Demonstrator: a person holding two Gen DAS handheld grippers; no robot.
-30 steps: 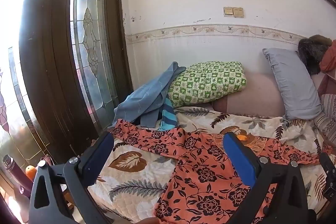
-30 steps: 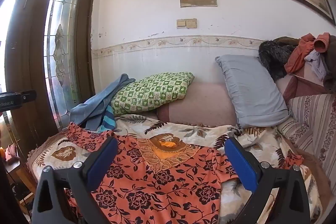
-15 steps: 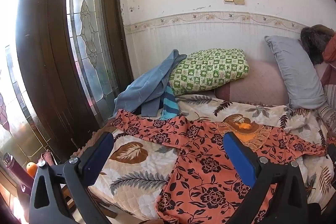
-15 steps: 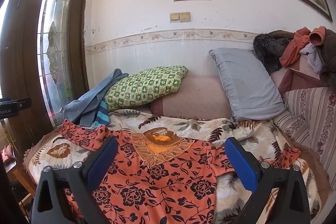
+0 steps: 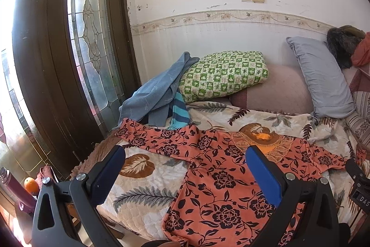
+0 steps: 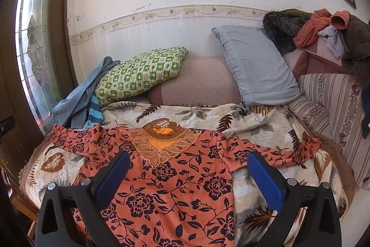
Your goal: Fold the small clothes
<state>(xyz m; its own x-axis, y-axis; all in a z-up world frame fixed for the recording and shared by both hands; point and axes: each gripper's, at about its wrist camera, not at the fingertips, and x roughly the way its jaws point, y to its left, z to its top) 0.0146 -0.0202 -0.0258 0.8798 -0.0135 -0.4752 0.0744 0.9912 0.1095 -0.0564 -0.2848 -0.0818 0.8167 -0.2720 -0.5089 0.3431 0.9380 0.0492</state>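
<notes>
- Leaf-printed cream quilted bedspread point(image 6: 198, 114) serves as folding surface; orange black-flowered long-sleeved top point(image 6: 175, 179) is spread flat, sleeves outstretched, ready for folding.
- Left gripper point(image 5: 185, 175) and right gripper point(image 6: 187, 177) are held above the top, jaws released, nothing grasped.

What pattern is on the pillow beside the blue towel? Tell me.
Green-and-white checks on the pillow; clearest in left wrist view.

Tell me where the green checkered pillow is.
In both views the green checkered pillow lies at the back of the bed, left of centre, leaning on the pink bolster, with the blue cloth draped against its left end.
</notes>
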